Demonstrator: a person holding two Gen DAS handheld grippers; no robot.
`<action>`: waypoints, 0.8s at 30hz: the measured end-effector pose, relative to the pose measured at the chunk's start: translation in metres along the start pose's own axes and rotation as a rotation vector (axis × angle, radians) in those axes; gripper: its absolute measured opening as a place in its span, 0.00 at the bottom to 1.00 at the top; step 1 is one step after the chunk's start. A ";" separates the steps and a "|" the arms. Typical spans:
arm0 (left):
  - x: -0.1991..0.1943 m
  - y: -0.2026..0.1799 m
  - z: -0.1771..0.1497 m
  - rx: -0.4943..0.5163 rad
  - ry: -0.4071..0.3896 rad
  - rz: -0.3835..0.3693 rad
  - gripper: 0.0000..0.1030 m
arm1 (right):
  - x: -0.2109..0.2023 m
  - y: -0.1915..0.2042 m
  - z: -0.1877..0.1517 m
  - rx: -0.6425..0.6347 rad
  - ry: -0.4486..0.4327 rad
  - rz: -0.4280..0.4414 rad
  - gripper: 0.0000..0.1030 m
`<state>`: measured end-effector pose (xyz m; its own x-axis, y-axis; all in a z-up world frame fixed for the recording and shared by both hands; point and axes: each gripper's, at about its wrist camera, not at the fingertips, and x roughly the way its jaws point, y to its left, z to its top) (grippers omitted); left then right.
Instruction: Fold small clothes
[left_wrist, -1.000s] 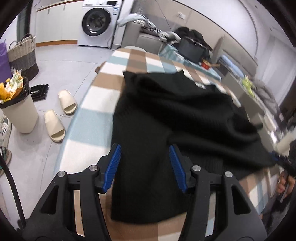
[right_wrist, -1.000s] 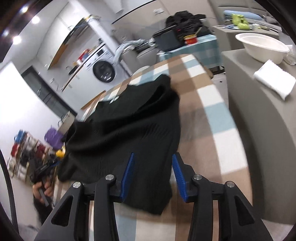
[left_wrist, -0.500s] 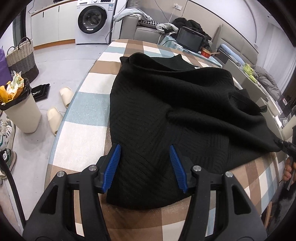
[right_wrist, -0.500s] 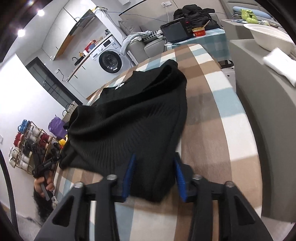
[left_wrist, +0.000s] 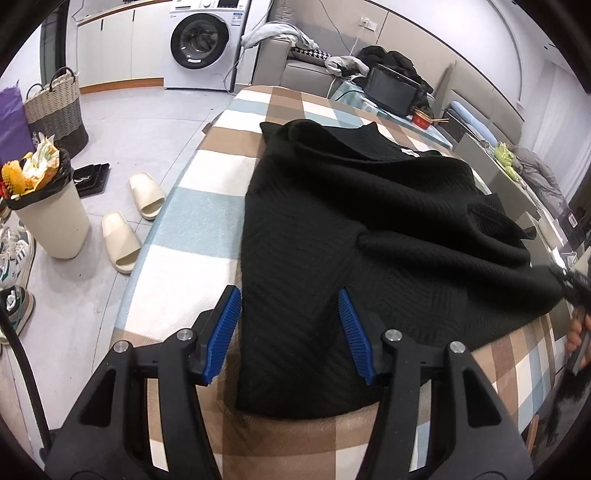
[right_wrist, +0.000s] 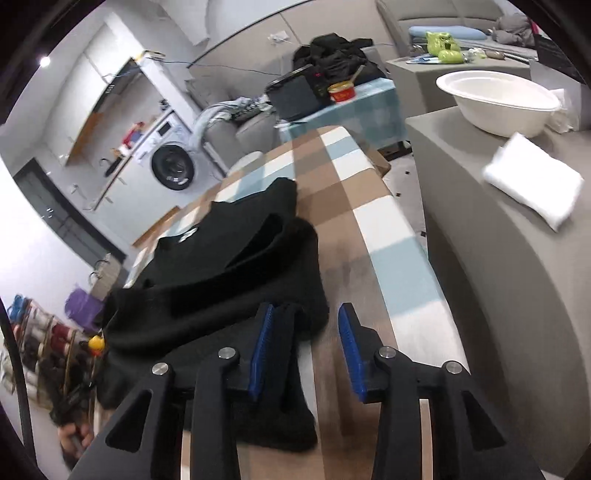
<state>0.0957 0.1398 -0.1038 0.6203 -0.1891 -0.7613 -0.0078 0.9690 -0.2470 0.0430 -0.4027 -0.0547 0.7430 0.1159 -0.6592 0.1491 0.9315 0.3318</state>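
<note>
A black knit sweater (left_wrist: 369, 221) lies spread and rumpled on the table with the checked cloth (left_wrist: 207, 221). My left gripper (left_wrist: 290, 326) is open just above the sweater's near left corner, its blue pads standing wide on either side of the fabric. At the near right corner, the jaws of my right gripper (right_wrist: 304, 347) are opening. The sweater (right_wrist: 221, 280) has a bunched hem lying against the left pad (right_wrist: 260, 347), and bare cloth shows by the right pad. The right gripper (left_wrist: 572, 288) also shows at the right edge of the left wrist view.
Left of the table stand a full bin (left_wrist: 51, 221), slippers (left_wrist: 122, 240), a woven basket (left_wrist: 55, 107) and a washing machine (left_wrist: 201, 40). On the right a grey counter (right_wrist: 498, 258) holds a white bowl (right_wrist: 498, 99) and a folded towel (right_wrist: 532, 184).
The right gripper narrowed on the sweater's hem, then widened again and shifted right, leaving the hem bunched beside its left pad. The left gripper stays open over the same corner.
</note>
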 end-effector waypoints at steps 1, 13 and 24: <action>-0.001 0.001 -0.001 -0.002 0.003 -0.003 0.51 | -0.007 -0.001 -0.006 -0.009 -0.002 0.006 0.39; 0.006 -0.008 -0.009 0.022 0.033 -0.034 0.51 | -0.033 -0.003 -0.075 -0.173 0.127 0.087 0.41; 0.004 -0.006 -0.010 0.022 0.029 -0.032 0.51 | -0.026 0.006 -0.085 -0.269 0.152 0.000 0.41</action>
<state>0.0905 0.1321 -0.1113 0.5972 -0.2241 -0.7701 0.0293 0.9656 -0.2582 -0.0311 -0.3707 -0.0934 0.6334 0.1469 -0.7597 -0.0438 0.9871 0.1543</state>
